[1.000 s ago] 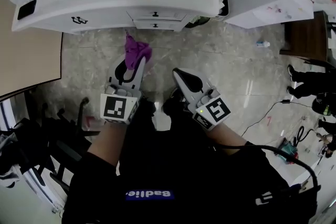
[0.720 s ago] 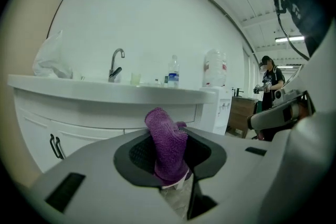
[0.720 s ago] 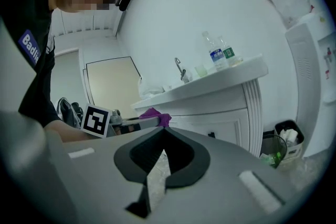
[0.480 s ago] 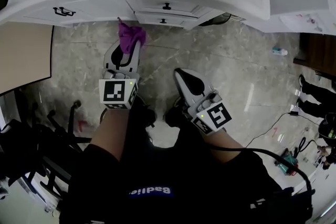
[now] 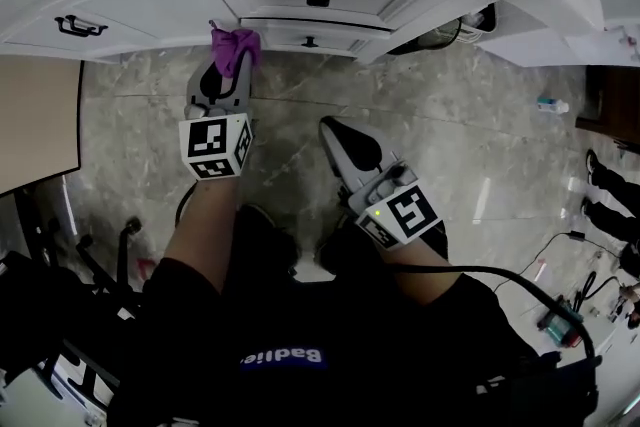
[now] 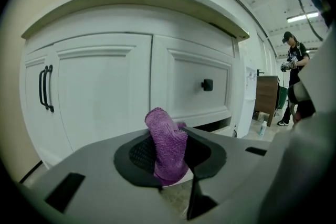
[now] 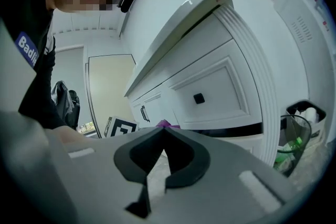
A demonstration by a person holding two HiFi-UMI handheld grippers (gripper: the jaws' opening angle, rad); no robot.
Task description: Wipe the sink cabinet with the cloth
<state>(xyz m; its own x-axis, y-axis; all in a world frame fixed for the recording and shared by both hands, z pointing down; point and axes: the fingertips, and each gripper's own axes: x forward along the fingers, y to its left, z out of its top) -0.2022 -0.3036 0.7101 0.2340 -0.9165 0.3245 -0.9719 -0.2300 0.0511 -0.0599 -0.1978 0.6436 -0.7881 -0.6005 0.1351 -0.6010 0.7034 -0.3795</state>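
All of the white panelled sink cabinet (image 5: 150,5) appears left to wipe: the left gripper (image 5: 222,75), clamped on a bunched purple terry cloth (image 5: 236,43), holds it near the drawer fronts, seemingly short of contact; the right gripper (image 5: 335,133) hangs closed, empty.

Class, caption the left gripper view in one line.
Left gripper shut on purple cloth, facing the white sink cabinet.

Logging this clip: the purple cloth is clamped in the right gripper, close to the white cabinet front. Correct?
No. The left gripper clamps the purple cloth, close to the white cabinet front; the left gripper view shows it. The right gripper is shut and empty.
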